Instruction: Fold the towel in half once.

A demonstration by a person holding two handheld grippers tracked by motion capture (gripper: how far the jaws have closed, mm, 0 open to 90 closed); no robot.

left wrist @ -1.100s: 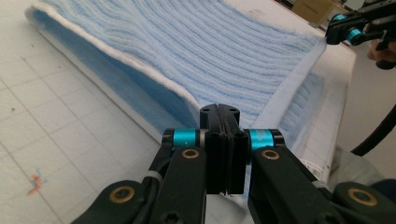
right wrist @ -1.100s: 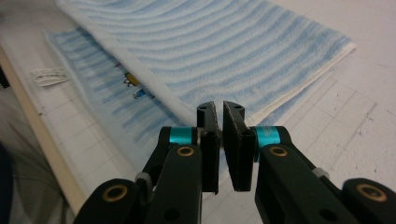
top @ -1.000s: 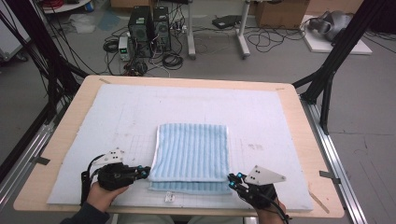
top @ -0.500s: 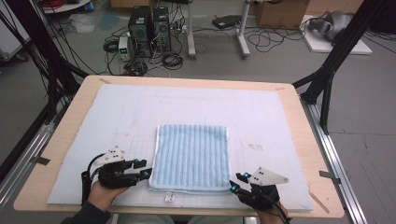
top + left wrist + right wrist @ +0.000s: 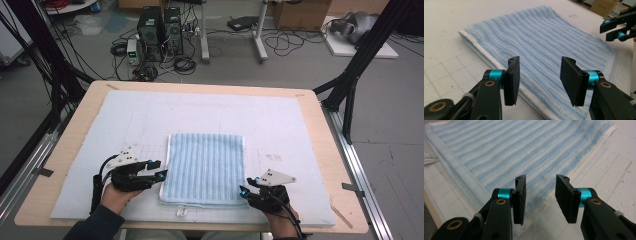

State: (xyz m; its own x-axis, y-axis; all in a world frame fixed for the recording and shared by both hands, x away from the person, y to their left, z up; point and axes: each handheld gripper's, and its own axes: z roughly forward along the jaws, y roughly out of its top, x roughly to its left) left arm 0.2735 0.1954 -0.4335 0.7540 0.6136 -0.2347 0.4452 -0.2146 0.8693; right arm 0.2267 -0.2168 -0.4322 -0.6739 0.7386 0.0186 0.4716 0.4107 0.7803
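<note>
- Folded blue striped towel [image 5: 206,167] lies flat on the white mat [image 5: 280,125] covering the worktop, near the front edge.
- Left gripper [image 5: 159,169] just beside its left edge, fingers just spread, nothing between them.
- Right gripper [image 5: 245,187] at the near right corner, same deal.

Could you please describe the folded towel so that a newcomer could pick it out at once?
On the wooden table lies a white mat; the towel sits on its near middle. It is the pale blue striped, white-edged folded cloth.

Grey floor [image 5: 300,65] strewn with cables [image 5: 180,62] behind table [image 5: 200,88].
</note>
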